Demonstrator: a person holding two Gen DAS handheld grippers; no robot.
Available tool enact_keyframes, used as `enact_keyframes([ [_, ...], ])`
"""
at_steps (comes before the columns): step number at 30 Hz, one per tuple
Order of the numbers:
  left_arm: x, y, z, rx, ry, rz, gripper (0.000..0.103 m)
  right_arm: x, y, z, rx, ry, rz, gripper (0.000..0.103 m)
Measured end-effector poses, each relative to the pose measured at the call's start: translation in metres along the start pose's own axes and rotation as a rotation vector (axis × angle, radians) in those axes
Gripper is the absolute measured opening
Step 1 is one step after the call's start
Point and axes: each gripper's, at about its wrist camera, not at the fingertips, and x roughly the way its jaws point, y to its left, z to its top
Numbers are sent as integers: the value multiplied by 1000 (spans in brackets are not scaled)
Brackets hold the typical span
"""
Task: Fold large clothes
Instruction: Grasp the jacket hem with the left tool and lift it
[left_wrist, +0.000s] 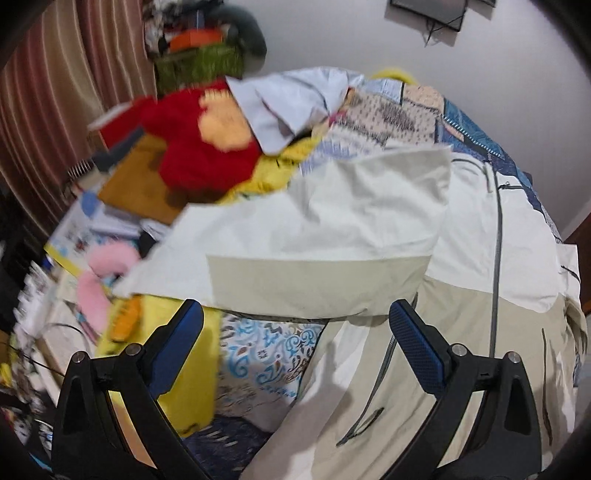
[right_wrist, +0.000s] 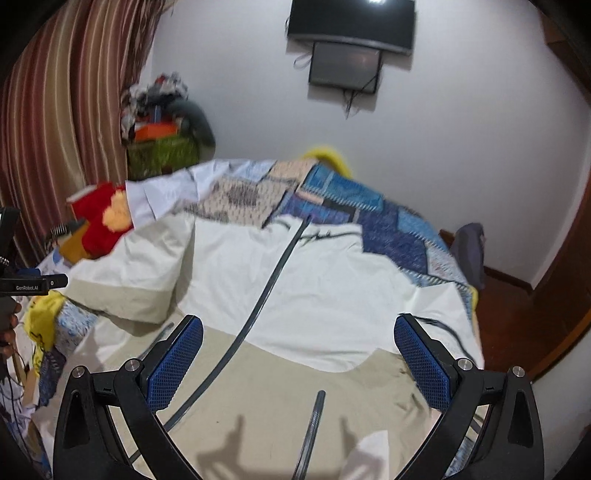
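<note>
A large white and beige jacket (right_wrist: 314, 288) with a grey zip lies spread on the patchwork bed. Its left sleeve (left_wrist: 314, 236) is folded across the body; in the right wrist view the same sleeve (right_wrist: 136, 273) lies at the jacket's left. My left gripper (left_wrist: 295, 321) hangs open just above the sleeve's beige cuff edge, nothing between its blue pads. My right gripper (right_wrist: 299, 339) is open over the jacket's beige lower half, near the zip (right_wrist: 258, 299), holding nothing. The left gripper's body (right_wrist: 26, 284) shows at the left edge of the right wrist view.
A red and orange plush (left_wrist: 207, 144) and a pale blue shirt (left_wrist: 288, 103) lie at the bed's far left. Yellow cloth (left_wrist: 184, 369), pink items and papers clutter the left side. Striped curtains (right_wrist: 66, 103), a green box pile (right_wrist: 162, 151) and a wall screen (right_wrist: 347, 66) stand behind. Wooden floor (right_wrist: 517, 325) shows right.
</note>
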Motion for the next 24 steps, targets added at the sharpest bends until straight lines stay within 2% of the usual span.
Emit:
enact_keyframes([
  [4, 39, 3, -2, -46, 75, 3, 101, 36, 4, 0, -16, 44, 21, 103],
  [8, 66, 12, -2, -103, 126, -43, 96, 53, 13, -4, -42, 57, 31, 103],
  [13, 78, 18, 2, -153, 115, -74, 94, 76, 18, -12, -45, 87, 63, 103],
  [14, 78, 20, 4, -162, 104, -84, 91, 79, 18, -13, -38, 93, 71, 103],
  [16, 80, 24, 7, -186, 92, -94, 82, 86, 17, -15, -23, 109, 88, 103],
  [18, 81, 28, 11, -194, 81, -82, 62, 91, 17, -17, -15, 116, 93, 103],
  [20, 84, 30, 17, -181, 75, -39, 46, 94, 17, -19, -10, 121, 94, 103],
  [22, 84, 30, 21, -167, 71, -24, 38, 97, 16, -20, -4, 128, 96, 103],
  [24, 80, 28, 25, -140, 58, -1, 24, 98, 14, -21, 4, 135, 101, 103],
])
